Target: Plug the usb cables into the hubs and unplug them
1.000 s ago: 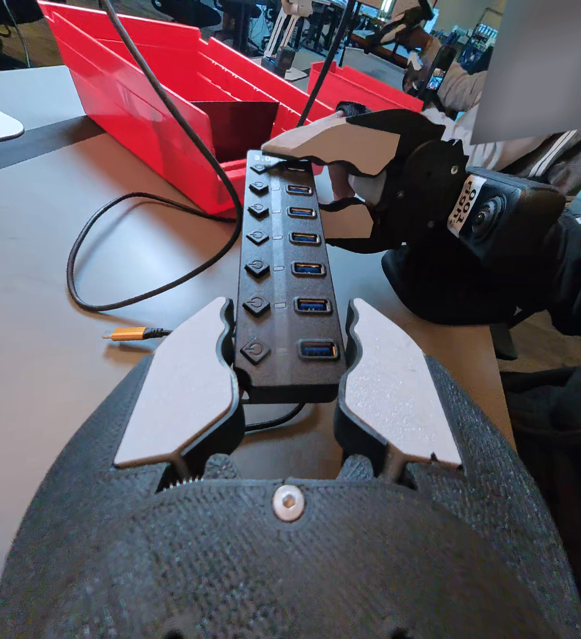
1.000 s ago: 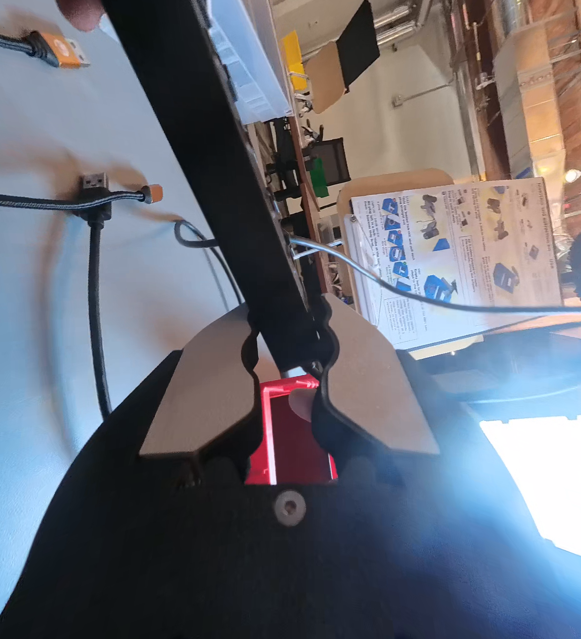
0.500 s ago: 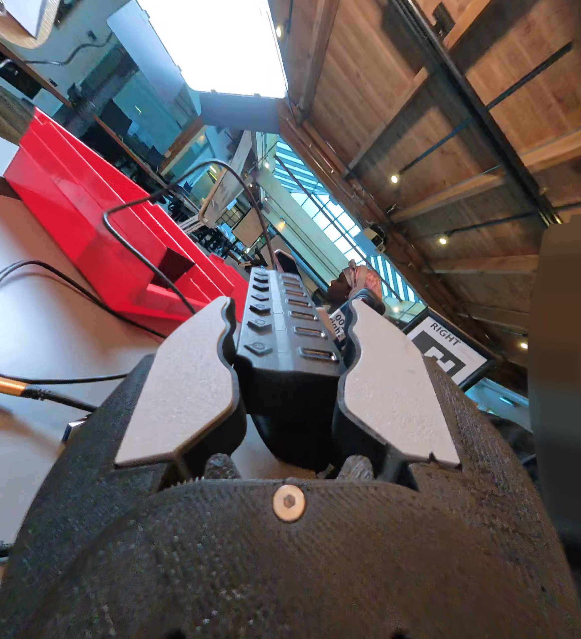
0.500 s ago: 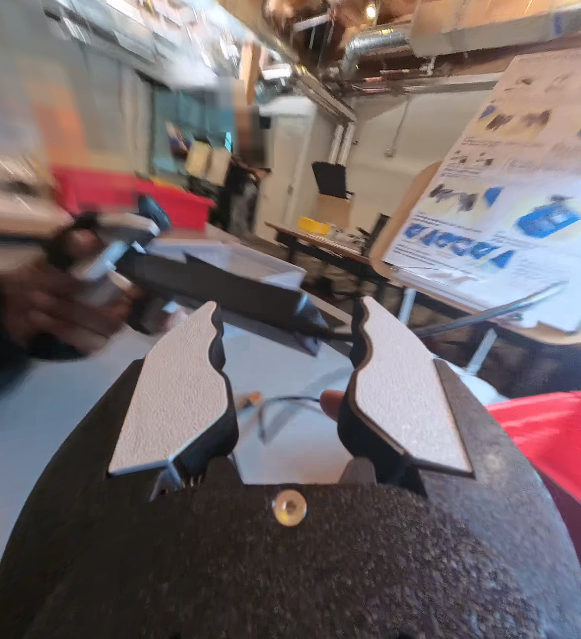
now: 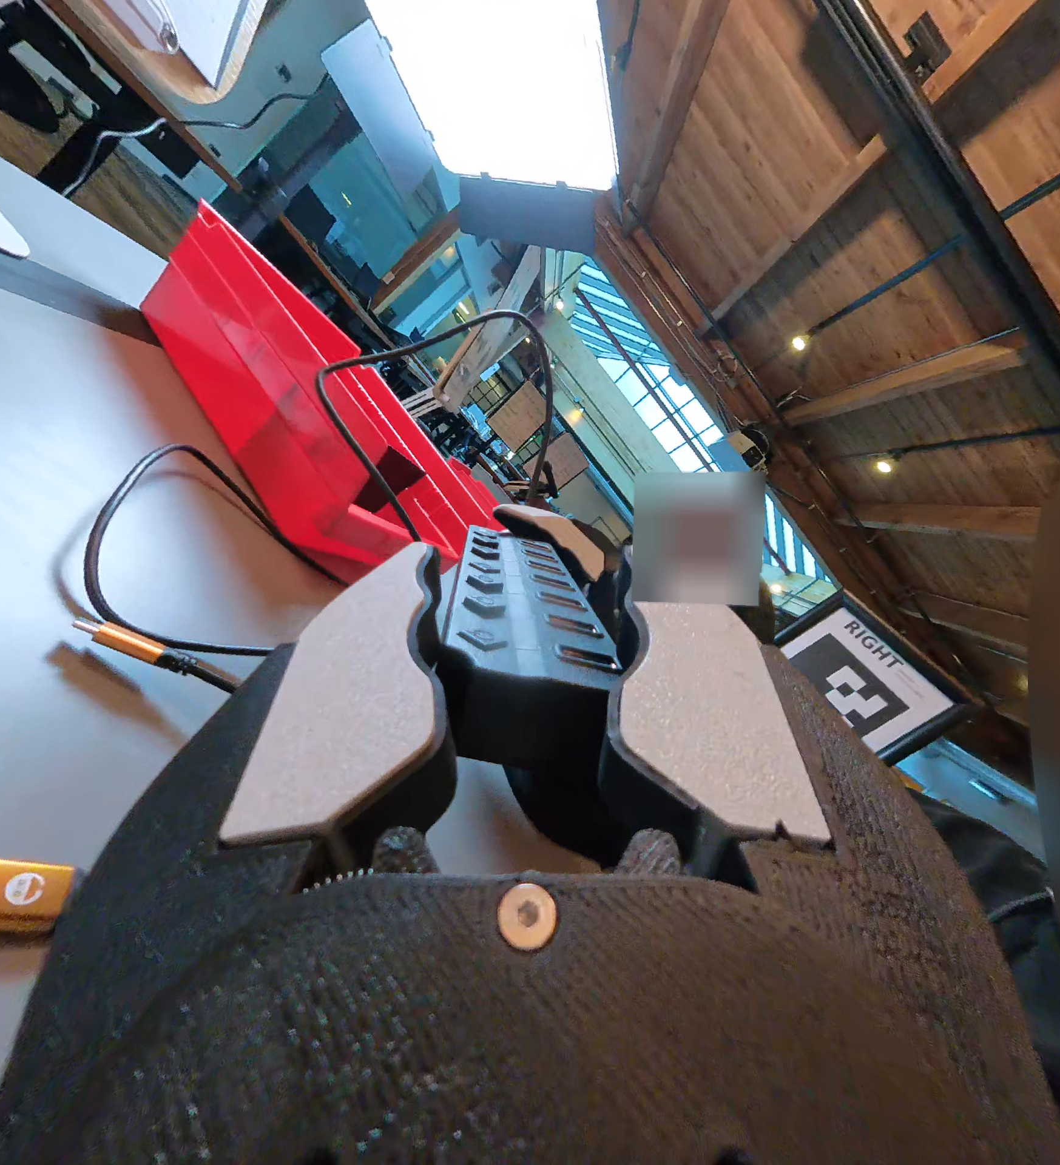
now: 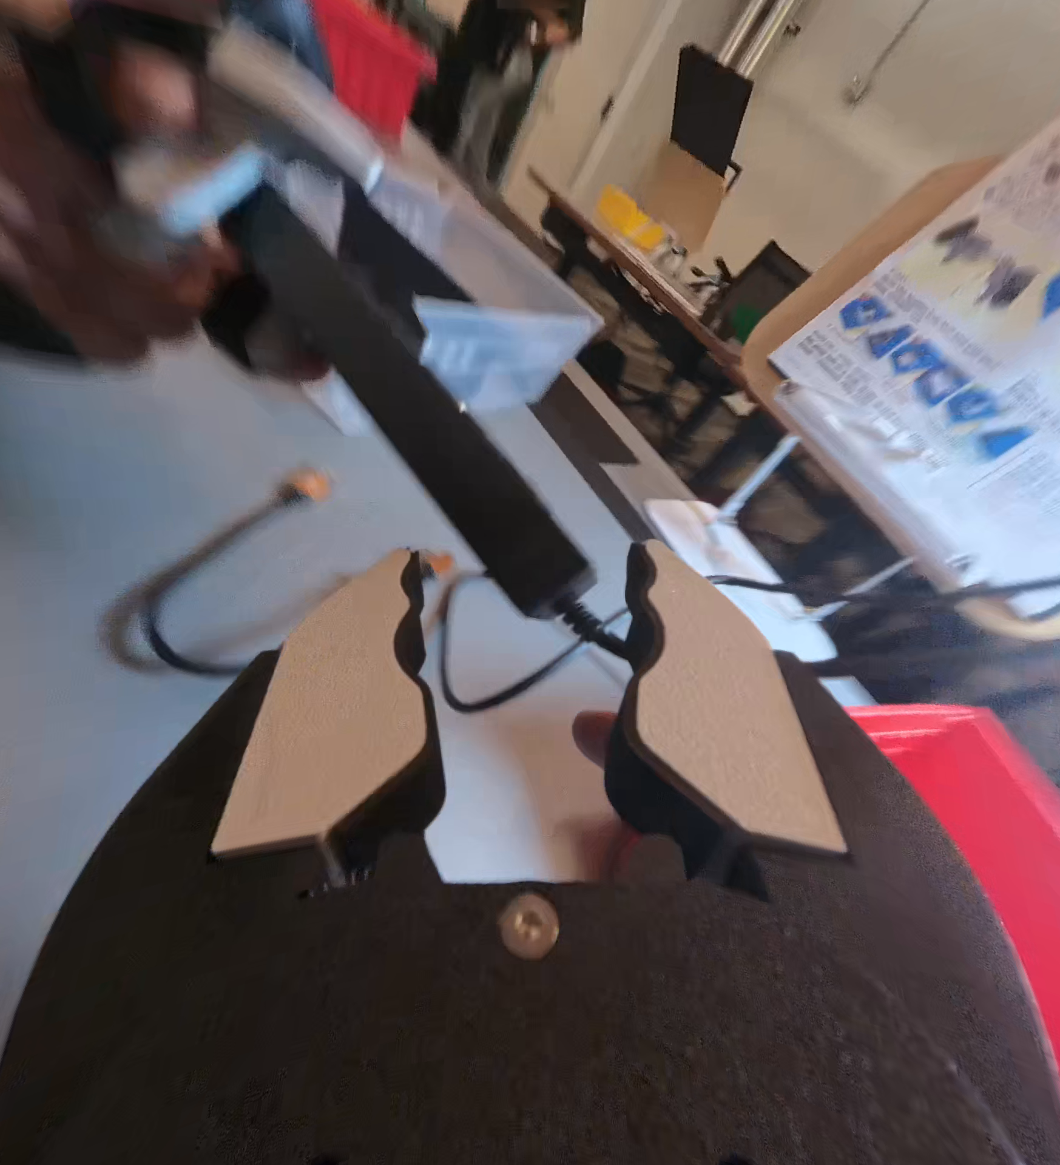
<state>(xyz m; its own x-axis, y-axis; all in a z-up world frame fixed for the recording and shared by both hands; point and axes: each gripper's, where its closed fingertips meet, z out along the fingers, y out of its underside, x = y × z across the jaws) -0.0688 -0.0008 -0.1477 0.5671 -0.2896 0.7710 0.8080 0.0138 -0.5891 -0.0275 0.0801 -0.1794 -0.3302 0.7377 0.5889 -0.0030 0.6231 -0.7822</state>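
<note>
The tabletop (image 5: 42, 479) is grey and carries, at ten o'clock in the left wrist view, a red bin (image 5: 275, 378) lying well apart from the loose leads. The hub (image 5: 527, 624), a long black bar with a row of ports and a row of buttons on its upper face, is lifted off the tabletop and tilted, its near end pinched between the fingers of the left gripper (image 5: 527, 637). In the right wrist view the same hub (image 6: 426, 428) runs from ten o'clock down to centre, its own black lead (image 6: 590, 624) trailing from the near end. The right gripper (image 6: 524, 605) has its fingers spread and empty; the hub's end sits just ahead of the gap, and contact cannot be confirmed through the motion blur. No cable appears seated in the visible ports. An orange-tipped cable (image 5: 130, 643) lies on the tabletop at nine o'clock, and an orange plug (image 5: 10, 889) lies at the left edge near eight o'clock. Judgement: the step in hand is presenting the hub for plugging. To do it well, the left grip should hold firm and level the port face toward the right gripper; the right gripper should take a plug by its orange shell, square to a port, and push straight, avoiding the hub's trailing lead.
</note>
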